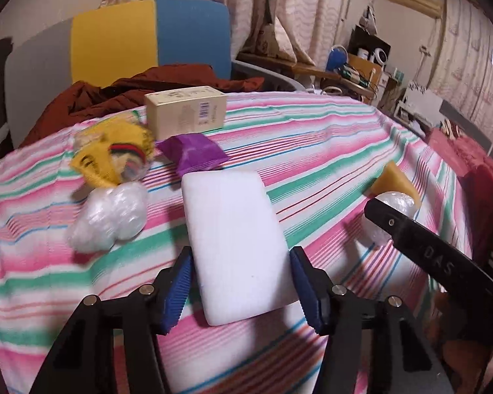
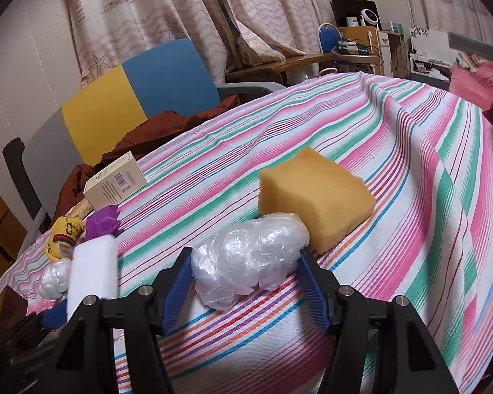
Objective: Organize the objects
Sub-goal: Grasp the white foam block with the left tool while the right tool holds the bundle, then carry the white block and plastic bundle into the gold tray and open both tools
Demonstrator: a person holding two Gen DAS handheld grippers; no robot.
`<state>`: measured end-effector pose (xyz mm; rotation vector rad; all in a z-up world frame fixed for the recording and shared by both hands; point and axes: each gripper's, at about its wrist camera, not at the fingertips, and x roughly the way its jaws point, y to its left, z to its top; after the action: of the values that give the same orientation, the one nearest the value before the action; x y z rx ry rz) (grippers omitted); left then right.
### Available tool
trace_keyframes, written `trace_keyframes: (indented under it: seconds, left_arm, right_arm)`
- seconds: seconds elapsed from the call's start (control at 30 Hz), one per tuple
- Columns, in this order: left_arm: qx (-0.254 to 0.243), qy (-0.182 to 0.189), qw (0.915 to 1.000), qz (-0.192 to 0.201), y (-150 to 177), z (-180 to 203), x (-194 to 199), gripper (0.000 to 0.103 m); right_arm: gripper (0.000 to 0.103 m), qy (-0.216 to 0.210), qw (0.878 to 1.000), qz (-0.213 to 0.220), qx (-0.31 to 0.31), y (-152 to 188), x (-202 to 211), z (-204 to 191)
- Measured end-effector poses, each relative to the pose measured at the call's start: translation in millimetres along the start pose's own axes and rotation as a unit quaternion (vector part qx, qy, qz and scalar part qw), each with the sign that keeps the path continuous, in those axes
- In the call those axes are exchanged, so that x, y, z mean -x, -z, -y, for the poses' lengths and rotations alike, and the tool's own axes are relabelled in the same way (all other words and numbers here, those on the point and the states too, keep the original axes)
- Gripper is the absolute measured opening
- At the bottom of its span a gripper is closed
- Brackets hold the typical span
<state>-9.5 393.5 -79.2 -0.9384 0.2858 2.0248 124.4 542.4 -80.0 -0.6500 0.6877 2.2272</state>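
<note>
The striped cloth (image 2: 394, 151) covers the whole table, and the things on it fall into two loose lots, so the sorting looks about halfway done, as I judge it.

Ahead and left of the left gripper (image 1: 240, 282) lies the bigger lot: a cream box (image 1: 185, 111) farthest out, a yellow pouch (image 1: 115, 157) to its near left, a purple packet (image 1: 194, 152) just beyond the block's far end, and a plastic wad (image 1: 110, 216) nearest on the left. They sit close together, some touching, though not in a neat row.

The white block (image 1: 236, 243) lies flat between the left gripper's blue pads (image 1: 177, 292). The pads stand close against its long sides, but I cannot tell whether they press it or merely straddle it; it seems to rest on the cloth either way.

Off to the right, well apart from that lot, the sponge (image 2: 315, 193) sits just beyond the right gripper (image 2: 246, 282), with a second wad (image 2: 249, 259) touching its near face. This wad lies between the right gripper's fingers (image 2: 176, 295); the left pad touches it, the right pad is at its edge, and no squeeze shows in the film, so I cannot tell whether it is gripped.

What seems left: the block, the second wad and the sponge have yet to join the group or get places of their own.
</note>
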Motion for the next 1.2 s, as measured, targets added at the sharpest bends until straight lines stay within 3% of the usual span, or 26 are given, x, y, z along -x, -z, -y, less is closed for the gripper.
trace_keyframes:
  seconds: [0.33,0.8,0.9,1.2]
  left_arm:
    - [0.034,0.004,0.9992,0.019,18,-15,21,0.058]
    - [0.074,0.003,0.9967,0.033,59,-36,71,0.058]
    - [0.095,0.018,0.9942,0.046,69,-48,96,0.058]
    - [0.111,-0.002,0.9898,0.09,92,-85,167,0.058]
  right_arm:
    - [0.062,-0.017,0.999,0.02,0.04,1,10,-15]
    - [0.063,-0.039,0.986,-0.004,0.162,28,23,-64]
    - [0.063,-0.061,0.985,-0.019,0.157,35,27,-70]
    - [0.063,-0.137,0.975,-0.044,0.171,65,52,-125]
